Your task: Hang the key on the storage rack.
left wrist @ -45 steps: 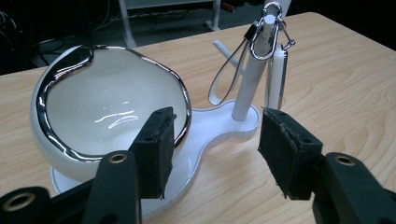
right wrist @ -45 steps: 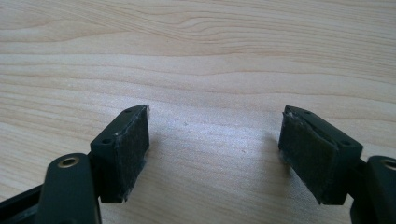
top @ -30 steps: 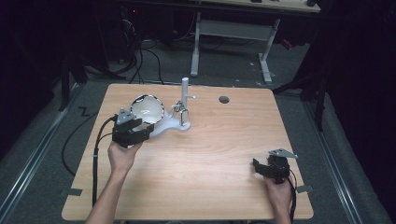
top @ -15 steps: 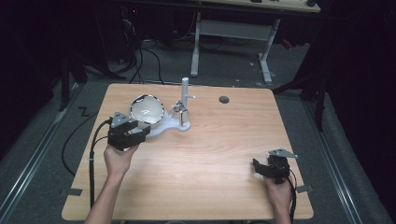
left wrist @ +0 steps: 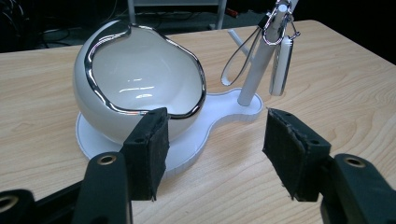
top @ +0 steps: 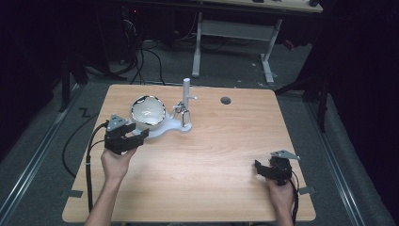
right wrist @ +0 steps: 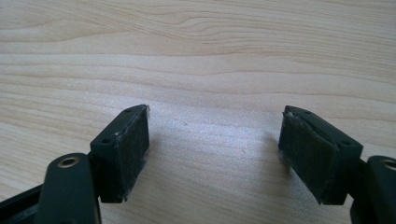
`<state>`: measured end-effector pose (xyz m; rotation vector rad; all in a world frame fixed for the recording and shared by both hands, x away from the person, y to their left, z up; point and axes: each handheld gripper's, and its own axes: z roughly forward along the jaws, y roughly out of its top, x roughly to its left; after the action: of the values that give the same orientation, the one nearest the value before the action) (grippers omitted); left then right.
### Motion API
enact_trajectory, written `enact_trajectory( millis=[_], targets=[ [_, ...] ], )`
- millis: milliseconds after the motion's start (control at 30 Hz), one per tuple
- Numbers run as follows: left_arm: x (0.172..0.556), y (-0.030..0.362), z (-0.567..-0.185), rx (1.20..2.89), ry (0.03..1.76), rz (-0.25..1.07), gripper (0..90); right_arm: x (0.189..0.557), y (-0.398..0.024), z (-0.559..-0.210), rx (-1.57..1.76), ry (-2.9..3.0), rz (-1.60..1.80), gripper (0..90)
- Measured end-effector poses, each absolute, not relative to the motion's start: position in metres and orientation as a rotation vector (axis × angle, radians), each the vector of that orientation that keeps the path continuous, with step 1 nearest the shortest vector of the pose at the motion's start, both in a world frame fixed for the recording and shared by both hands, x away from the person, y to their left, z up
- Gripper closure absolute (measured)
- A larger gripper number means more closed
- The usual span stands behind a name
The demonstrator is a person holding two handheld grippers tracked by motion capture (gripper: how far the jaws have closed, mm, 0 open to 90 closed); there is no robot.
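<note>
Here, at the wooden table:

Table: the light wood table (top: 207, 160) fills the middle of the high view, with a small dark round hole (top: 226, 100) toward its upper right of centre.

Bowl: a glossy white egg-shaped bowl (left wrist: 140, 88) with a chrome rim sits on a white stand (left wrist: 196, 140), upper left of the left gripper view; in the high view it lies left of centre in the upper part of the tabletop (top: 147, 111).

Post: a white post (left wrist: 259, 56) rises from the narrow end of the same stand, upper right of that view, just beside the bowl.

Hanging pieces: a thin wire loop (left wrist: 240, 58) and a flat white tag (left wrist: 281, 65) hang from a metal clip near the post's top.

My left gripper: released, jaws wide apart and empty (left wrist: 215, 149). It sits at the lower left of the high view (top: 123, 135), just short of the stand; from its own camera one pad overlaps the bowl's lower edge, though I cannot tell whether it touches.

My right gripper: also released, jaws spread over bare wood grain (right wrist: 215, 149), holding nothing. It rests at the lower right of the high view (top: 275, 168), well apart from the bowl.

Hands: my left hand (top: 115, 162) and right hand (top: 281, 195) come in from the bottom edge.
</note>
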<state>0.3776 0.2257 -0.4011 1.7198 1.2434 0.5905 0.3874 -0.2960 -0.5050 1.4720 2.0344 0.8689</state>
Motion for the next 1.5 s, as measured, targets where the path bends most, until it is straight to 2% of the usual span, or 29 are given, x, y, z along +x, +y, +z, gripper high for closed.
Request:
enact_trajectory(
  millis=[1500],
  targets=[
    [0.342,0.251,-0.421,1.654,1.319,0.595,39.8,0.387,-0.296,-0.505,1.473,2.034,0.869,24.6]
  ],
)
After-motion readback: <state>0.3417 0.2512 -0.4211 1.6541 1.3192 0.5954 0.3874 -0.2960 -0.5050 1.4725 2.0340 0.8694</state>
